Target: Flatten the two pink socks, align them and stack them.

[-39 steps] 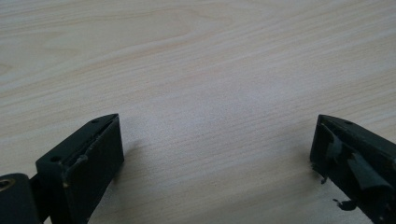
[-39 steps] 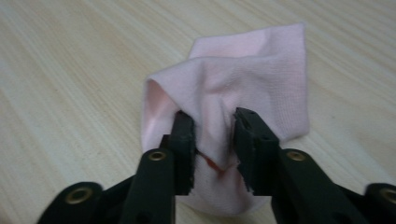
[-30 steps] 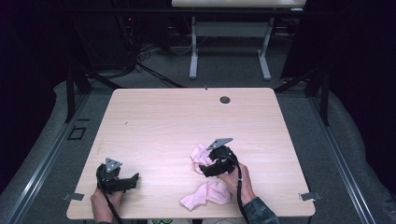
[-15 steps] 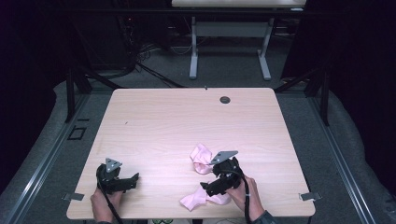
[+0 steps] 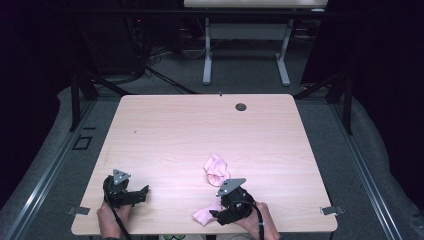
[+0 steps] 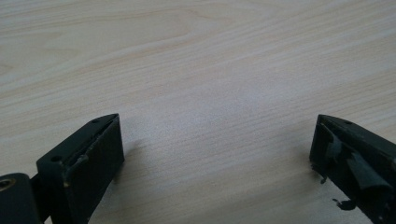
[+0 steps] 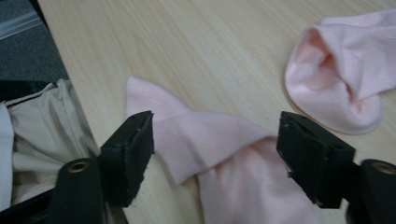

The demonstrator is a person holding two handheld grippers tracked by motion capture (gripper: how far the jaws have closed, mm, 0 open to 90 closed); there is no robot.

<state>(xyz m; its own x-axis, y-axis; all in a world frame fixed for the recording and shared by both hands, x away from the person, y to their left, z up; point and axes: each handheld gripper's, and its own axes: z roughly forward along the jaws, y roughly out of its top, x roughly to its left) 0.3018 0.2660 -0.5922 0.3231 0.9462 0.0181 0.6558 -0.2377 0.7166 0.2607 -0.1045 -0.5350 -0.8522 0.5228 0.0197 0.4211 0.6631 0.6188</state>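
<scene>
The right claw (image 5: 220, 216) has drawn back toward the tabletop's (image 5: 210, 130) near edge, from the upper pink sock to the lower one, and its jaws have just been closing. They stand partly open with the twisted lower pink sock (image 7: 219, 149) between them, pads not yet pressing. The other pink sock (image 5: 216, 169) lies bunched just at 12 o'clock of it. The left claw (image 5: 141, 192) rests wide open and empty at 9 o'clock. A grasp of the lower sock looks imminent.

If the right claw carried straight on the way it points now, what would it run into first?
Most likely the twisted pink sock lying between its jaws. The right claw stands open around it; the second pink sock lies farther off to one side.
</scene>
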